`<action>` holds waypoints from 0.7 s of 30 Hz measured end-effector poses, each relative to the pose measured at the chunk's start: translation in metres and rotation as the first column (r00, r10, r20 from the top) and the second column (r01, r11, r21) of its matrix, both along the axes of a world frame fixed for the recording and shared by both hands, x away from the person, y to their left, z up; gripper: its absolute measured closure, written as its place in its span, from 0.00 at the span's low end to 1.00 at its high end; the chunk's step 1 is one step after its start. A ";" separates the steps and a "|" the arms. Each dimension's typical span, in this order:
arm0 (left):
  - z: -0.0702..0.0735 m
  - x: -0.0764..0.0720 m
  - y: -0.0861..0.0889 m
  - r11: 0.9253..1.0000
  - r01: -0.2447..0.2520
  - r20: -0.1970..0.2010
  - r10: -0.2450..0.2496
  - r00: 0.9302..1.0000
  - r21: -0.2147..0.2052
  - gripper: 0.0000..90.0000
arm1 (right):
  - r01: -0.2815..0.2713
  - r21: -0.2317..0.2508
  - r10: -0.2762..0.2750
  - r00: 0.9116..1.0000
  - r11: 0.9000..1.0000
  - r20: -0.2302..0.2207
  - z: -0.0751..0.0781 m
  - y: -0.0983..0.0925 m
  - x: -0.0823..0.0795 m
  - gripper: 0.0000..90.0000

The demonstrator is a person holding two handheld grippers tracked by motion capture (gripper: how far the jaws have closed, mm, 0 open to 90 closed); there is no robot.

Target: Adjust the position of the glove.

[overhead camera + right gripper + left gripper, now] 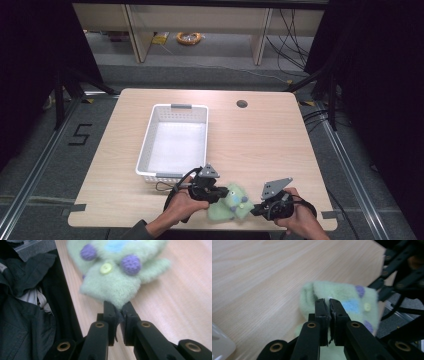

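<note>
A fuzzy pale-green glove [231,202] with purple dots, a blue patch and a yellow button lies near the table's front edge, between both hands. My left gripper [223,192] is shut on the glove's [339,298] left side, its jaws pinching the fabric. My right gripper [253,210] is shut on a corner of the glove [113,282], close to the table's front edge. Part of the cloth is hidden under both tools.
A white perforated plastic basket [147,145] with grey handles stands empty just behind my left hand. A round cable hole [242,103] is at the table's back right. Bare wooden table [265,145] stretches to the right of the basket. Dark clothing [30,315] lies beyond the front edge.
</note>
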State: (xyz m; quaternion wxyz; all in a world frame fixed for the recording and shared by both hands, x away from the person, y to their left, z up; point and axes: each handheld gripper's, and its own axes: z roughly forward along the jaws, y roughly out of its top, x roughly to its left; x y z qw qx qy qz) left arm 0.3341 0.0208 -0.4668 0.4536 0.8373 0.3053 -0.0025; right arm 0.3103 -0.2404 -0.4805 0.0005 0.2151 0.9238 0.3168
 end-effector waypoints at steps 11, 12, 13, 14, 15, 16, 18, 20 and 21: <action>0.001 -0.054 0.031 0.994 -0.060 -0.070 0.053 0.996 -0.095 0.95 | -0.120 -0.069 0.123 0.991 0.990 0.043 0.025 0.020 0.010 0.94; -0.004 -0.056 0.032 0.992 -0.082 -0.082 0.074 0.994 -0.093 0.94 | -0.140 -0.085 0.143 0.989 0.987 0.039 0.023 0.024 0.012 0.94; -0.009 -0.056 0.032 0.994 -0.080 -0.087 0.073 0.994 -0.078 0.94 | -0.149 -0.103 0.153 0.988 0.983 0.034 0.022 0.026 0.013 0.94; -0.014 -0.055 0.031 0.994 -0.082 -0.096 0.076 0.993 -0.069 0.94 | -0.153 -0.114 0.156 0.987 0.982 0.024 0.020 0.029 0.014 0.94; -0.019 -0.054 0.030 0.995 -0.080 -0.114 0.073 0.991 -0.063 0.94 | -0.155 -0.133 0.159 0.987 0.979 0.016 0.018 0.032 0.016 0.94; -0.024 -0.053 0.028 0.993 -0.094 -0.133 0.084 0.988 -0.074 0.94 | -0.164 -0.144 0.169 0.985 0.976 0.024 0.015 0.034 0.019 0.94; -0.027 -0.054 0.026 0.995 -0.084 -0.141 0.075 0.987 -0.060 0.93 | -0.152 -0.148 0.156 0.988 0.977 0.019 0.012 0.035 0.022 0.91; -0.027 -0.055 0.024 0.995 -0.083 -0.134 0.075 0.988 -0.059 0.92 | -0.116 -0.139 0.120 0.992 0.984 0.025 0.011 0.033 0.024 0.88; -0.026 -0.055 0.024 0.993 -0.093 -0.134 0.083 0.988 -0.069 0.92 | -0.101 -0.142 0.106 0.994 0.985 0.031 0.011 0.032 0.024 0.85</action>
